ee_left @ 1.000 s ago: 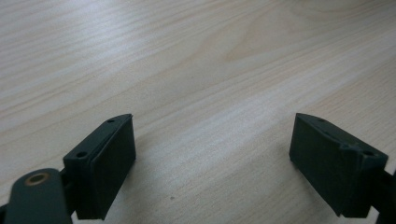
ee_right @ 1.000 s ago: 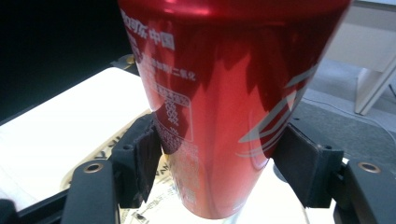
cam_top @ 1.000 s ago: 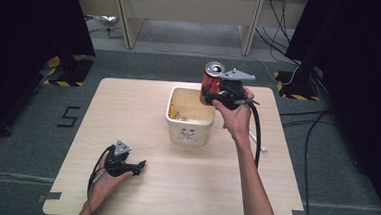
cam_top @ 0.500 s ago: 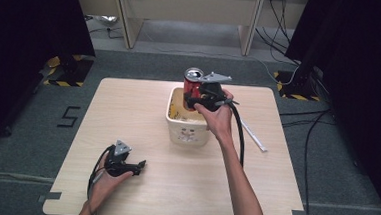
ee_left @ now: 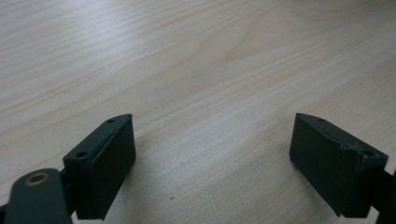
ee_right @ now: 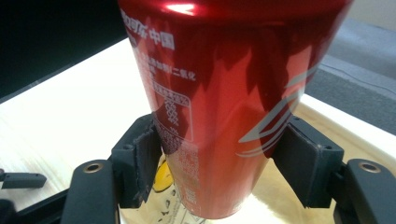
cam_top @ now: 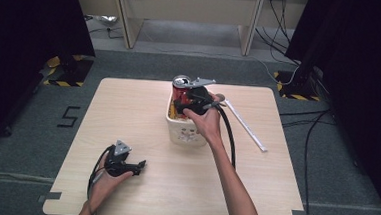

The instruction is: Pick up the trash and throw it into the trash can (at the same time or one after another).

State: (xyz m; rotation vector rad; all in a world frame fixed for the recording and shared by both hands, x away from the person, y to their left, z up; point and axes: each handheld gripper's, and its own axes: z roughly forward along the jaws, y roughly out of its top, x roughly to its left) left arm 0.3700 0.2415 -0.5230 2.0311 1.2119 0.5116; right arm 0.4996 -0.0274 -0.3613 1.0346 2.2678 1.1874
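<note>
Over the bin [cam_top: 187, 133], right gripper [cam_top: 182, 103] is clamped on the red can [cam_top: 180, 87], pads pressing both sides, can upright with its base roughly at rim level or just below. Bin sits mid-table; there's something yellow in it, can't tell what. Left gripper [cam_top: 137, 165] rests near the front edge of the table [cam_top: 128, 108], jaws apart, nothing between them. Step looks like placing the can in the bin. Next move: lower straight down until it seats, then open the jaws, keeping clear of the wall.
</note>
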